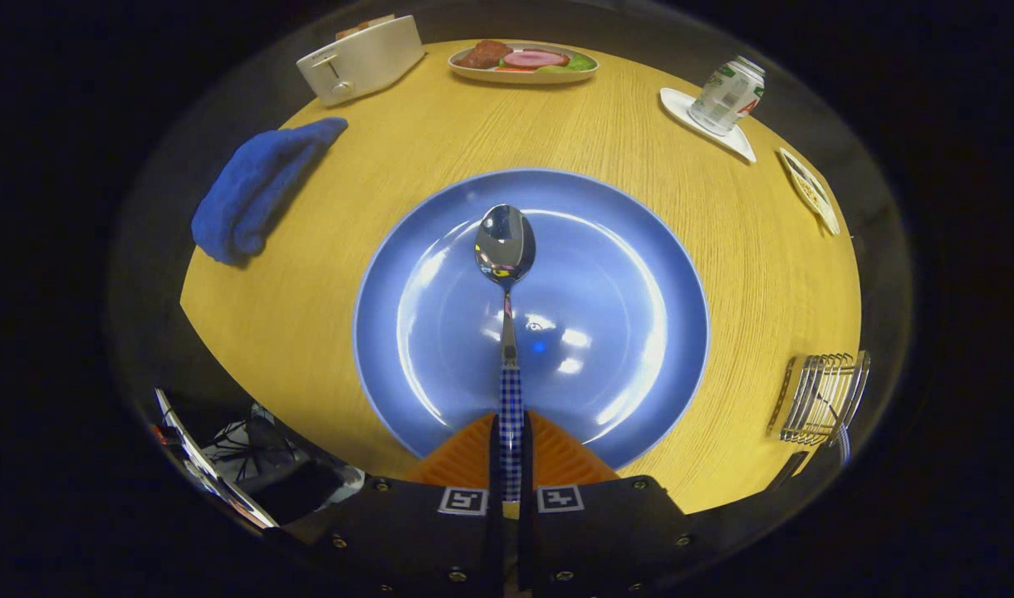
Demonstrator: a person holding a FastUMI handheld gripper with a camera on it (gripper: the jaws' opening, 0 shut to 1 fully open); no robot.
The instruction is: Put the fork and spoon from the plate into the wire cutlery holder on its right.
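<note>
Spoon (507, 274) is sitting clamped by its checked handle between my tongs (511, 453), its bowl reaching out over the middle of the blue plate (639, 249); I'm seeing the wire cutlery holder (818, 399) standing well apart on the worktop (390, 149) to the plate's right

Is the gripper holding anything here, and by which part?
Yes: the gripper is shut on the spoon, gripping its checked handle, bowl pointing ahead over the blue plate.

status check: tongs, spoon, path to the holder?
Tongs shut on spoon handle, bowl out over blue plate. Wire cutlery holder off to the right, table between bare.
</note>
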